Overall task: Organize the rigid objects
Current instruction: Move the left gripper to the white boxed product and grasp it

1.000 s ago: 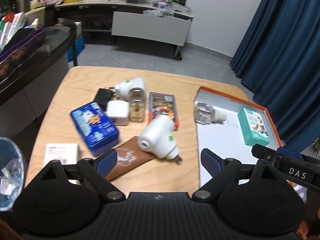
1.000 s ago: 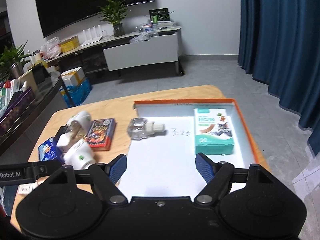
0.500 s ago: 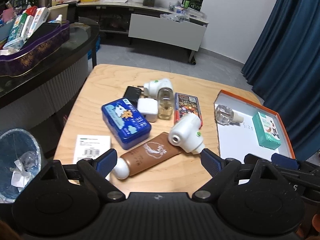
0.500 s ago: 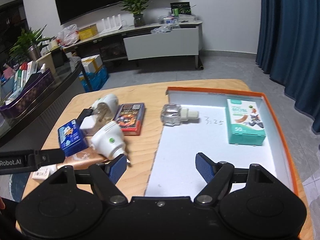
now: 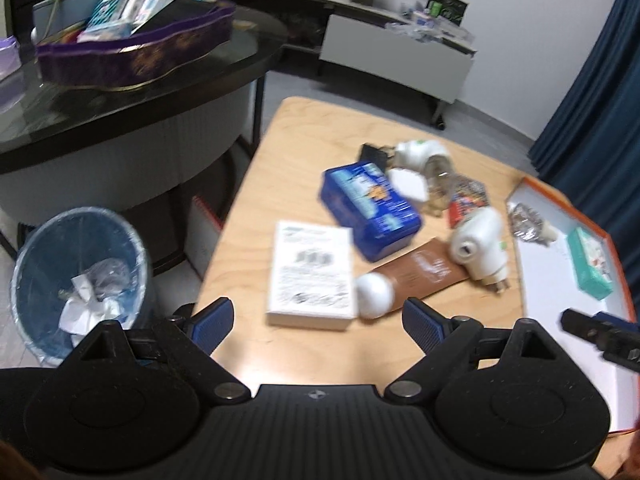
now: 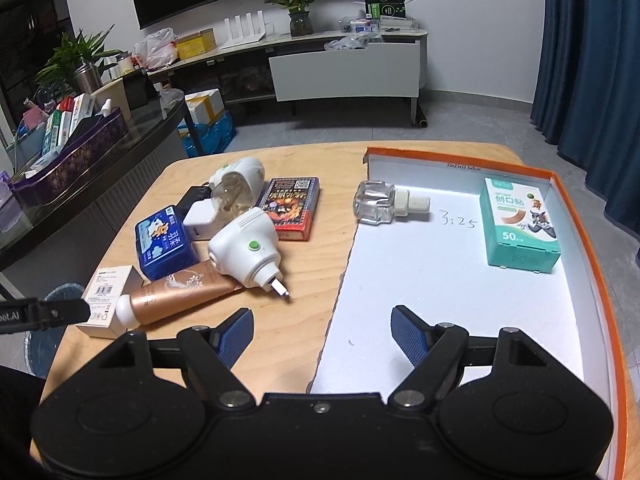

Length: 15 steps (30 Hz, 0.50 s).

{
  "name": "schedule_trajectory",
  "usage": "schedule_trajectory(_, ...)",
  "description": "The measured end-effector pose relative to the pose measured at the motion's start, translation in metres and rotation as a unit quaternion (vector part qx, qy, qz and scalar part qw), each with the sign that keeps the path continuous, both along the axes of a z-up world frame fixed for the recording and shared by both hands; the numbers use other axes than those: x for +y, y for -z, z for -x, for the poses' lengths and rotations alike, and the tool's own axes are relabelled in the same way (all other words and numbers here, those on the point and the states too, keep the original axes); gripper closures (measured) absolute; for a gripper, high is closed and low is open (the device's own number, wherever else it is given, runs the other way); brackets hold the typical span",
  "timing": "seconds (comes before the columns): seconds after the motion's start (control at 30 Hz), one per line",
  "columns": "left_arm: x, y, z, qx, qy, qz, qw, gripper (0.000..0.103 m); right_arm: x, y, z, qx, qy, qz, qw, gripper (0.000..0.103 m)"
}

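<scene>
A cluster lies on the wooden table (image 6: pixel 312 276): a white box (image 5: pixel 311 273), a blue tin (image 5: pixel 370 209), a brown tube (image 5: pixel 416 276), a white plug-in device (image 6: pixel 246 252), a second one with a bottle (image 6: pixel 238 184) and a red card box (image 6: pixel 291 208). The orange-rimmed white tray (image 6: pixel 452 304) holds a glass bottle (image 6: pixel 382 202) and a teal plaster box (image 6: pixel 518 226). My left gripper (image 5: pixel 318 326) hangs open just short of the white box. Over the tray's near left edge my right gripper (image 6: pixel 322 338) is open and empty.
A blue waste bin (image 5: pixel 82 276) stands on the floor left of the table. A dark glass counter (image 5: pixel 132 92) with a purple basket (image 5: pixel 136 52) is beyond it. Blue curtains (image 6: pixel 592 60) hang at the right.
The left gripper has drawn back and swung left, so the white box and the bin now sit in front of it. The right gripper has drifted left toward the tray's edge.
</scene>
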State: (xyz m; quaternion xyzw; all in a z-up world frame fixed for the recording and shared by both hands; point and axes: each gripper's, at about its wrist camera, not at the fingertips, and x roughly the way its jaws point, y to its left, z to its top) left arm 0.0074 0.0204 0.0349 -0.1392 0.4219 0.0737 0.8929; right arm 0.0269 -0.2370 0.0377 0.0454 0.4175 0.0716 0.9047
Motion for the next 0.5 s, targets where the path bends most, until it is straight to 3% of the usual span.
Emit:
schedule_trajectory(0.3, 0.023, 0.016, -0.023, 0.007, -0.041, -0.005, 0.9991, 0.009, 0.001, 0.002, -0.002, 0.003, -0.002, 0.000, 1.000, 0.013)
schedule_trajectory(0.5, 0.015, 0.027, -0.047, 0.010, -0.016, -0.017, 0.9997, 0.007, 0.003, 0.004, -0.005, 0.003, -0.003, 0.004, 1.000, 0.013)
